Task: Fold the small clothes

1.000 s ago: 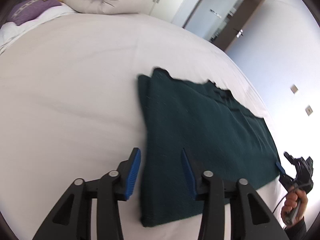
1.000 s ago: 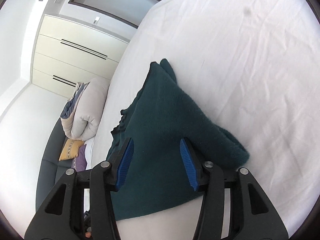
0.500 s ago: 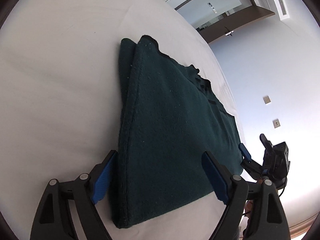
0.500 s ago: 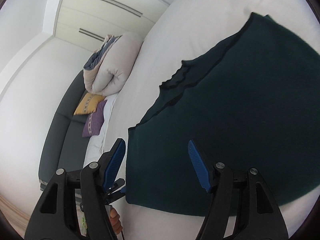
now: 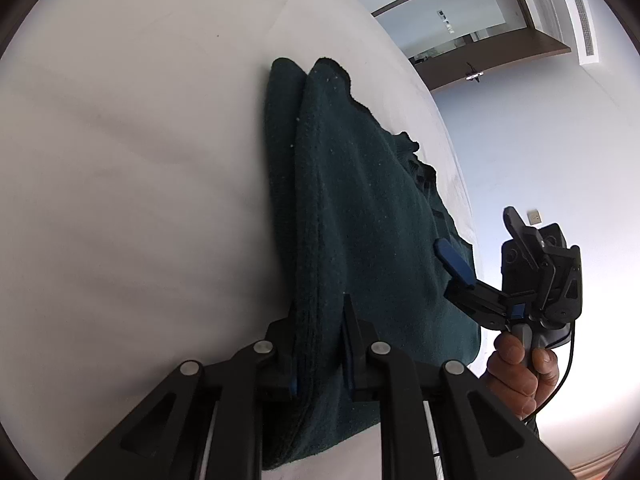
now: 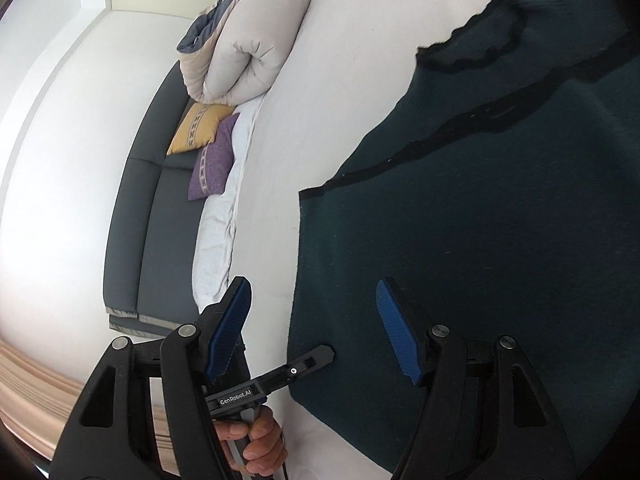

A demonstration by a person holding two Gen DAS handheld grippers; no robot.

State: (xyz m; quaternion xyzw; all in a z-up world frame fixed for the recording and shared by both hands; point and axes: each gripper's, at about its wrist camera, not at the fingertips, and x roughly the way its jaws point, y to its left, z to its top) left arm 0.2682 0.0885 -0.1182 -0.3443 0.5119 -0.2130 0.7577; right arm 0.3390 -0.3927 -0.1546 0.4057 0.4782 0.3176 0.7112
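Note:
A dark green fleece garment (image 5: 360,220) lies folded on the white bed (image 5: 140,160). My left gripper (image 5: 320,344) is shut on the garment's near folded edge, with the cloth pinched between its fingers. In the right wrist view the same garment (image 6: 500,200) spreads to the right, its black-trimmed edge at the top. My right gripper (image 6: 316,328) is open, its jaws astride the garment's near edge. The right gripper also shows in the left wrist view (image 5: 456,264), over the garment's far corner. The left gripper shows in the right wrist view (image 6: 316,356), at the garment's edge.
A rolled duvet (image 6: 248,44), a yellow cushion (image 6: 200,128) and a purple cushion (image 6: 214,164) lie at the bed's head by a dark grey headboard (image 6: 148,200). A doorway (image 5: 460,28) stands beyond the bed's far side.
My left gripper has moved onto the garment's near folded edge and closed on it. My right gripper has moved to the near edge of the garment and stays open.

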